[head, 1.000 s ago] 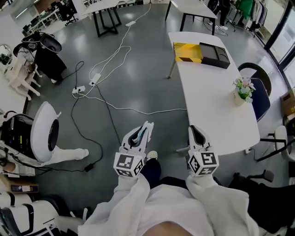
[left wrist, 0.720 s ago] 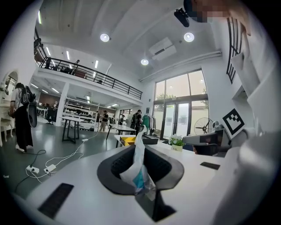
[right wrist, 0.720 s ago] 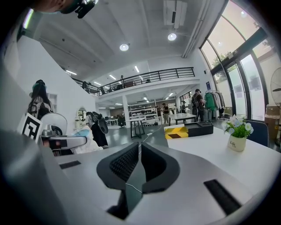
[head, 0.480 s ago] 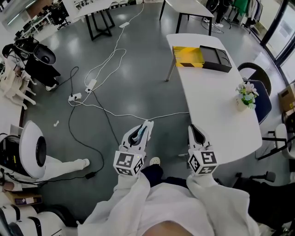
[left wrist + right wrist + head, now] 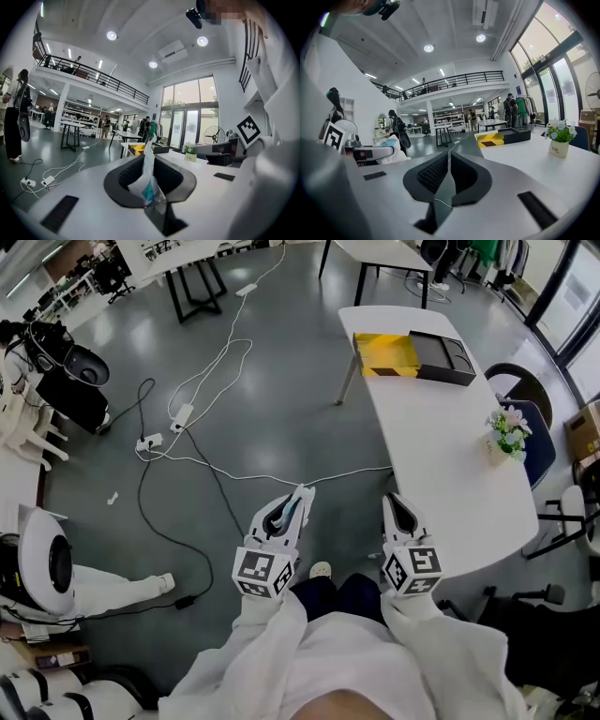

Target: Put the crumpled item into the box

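My left gripper [image 5: 302, 493] is held out over the grey floor, shut on a crumpled white and blue wrapper [image 5: 147, 180] that sticks up between its jaws [image 5: 282, 513]. Beside it my right gripper [image 5: 391, 501] is shut with nothing in it; in the right gripper view [image 5: 449, 157] the pads meet. The box [image 5: 412, 354], with a yellow and black striped half and a black half, lies at the far end of the white table [image 5: 441, 456], well ahead of both grippers. It also shows far off as the box [image 5: 139, 149] and the box [image 5: 502, 137].
A small flower pot [image 5: 507, 431] stands on the table's right side. Chairs [image 5: 532, 420] sit along the table's right edge. White and black cables with a power strip [image 5: 183, 414] trail across the floor at left. A white robot body [image 5: 42, 568] lies at the lower left.
The floor, cables and white robot have slid down and left in the head view, and the table sits a little closer. Both grippers keep the same pose, the wrapper still in the left one.
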`<state>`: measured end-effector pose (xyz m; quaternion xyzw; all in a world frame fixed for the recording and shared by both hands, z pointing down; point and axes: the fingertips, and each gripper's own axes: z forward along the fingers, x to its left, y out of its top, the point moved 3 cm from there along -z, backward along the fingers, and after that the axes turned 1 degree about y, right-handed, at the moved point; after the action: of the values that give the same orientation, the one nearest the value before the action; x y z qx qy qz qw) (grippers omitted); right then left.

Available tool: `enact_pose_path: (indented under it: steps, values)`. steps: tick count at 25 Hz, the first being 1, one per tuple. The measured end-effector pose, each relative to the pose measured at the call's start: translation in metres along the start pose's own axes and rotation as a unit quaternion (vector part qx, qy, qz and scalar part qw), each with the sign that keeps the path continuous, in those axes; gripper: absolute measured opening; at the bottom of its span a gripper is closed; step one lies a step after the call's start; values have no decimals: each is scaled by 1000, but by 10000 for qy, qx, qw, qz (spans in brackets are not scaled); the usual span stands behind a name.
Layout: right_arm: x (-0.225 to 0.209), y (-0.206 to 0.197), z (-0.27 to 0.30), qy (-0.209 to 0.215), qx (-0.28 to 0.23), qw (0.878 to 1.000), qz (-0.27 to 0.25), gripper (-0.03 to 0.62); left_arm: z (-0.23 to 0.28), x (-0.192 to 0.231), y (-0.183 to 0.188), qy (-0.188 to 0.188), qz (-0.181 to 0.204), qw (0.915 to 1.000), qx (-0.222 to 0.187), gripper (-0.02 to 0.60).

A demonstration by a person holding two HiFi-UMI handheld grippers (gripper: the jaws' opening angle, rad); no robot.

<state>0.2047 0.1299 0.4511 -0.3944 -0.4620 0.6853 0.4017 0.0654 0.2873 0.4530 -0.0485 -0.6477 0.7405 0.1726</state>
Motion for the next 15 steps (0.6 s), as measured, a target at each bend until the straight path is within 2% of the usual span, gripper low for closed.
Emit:
enact_pose_path:
  steps: [8, 15]
  values:
    - [4, -6, -3, -36, 166, 9998, 98, 43, -7, 1, -5, -48, -77, 9999, 107, 57]
    - [2, -7, 13, 87, 200, 9997, 123, 43, 1, 11, -6, 67, -68, 9999, 131, 57]
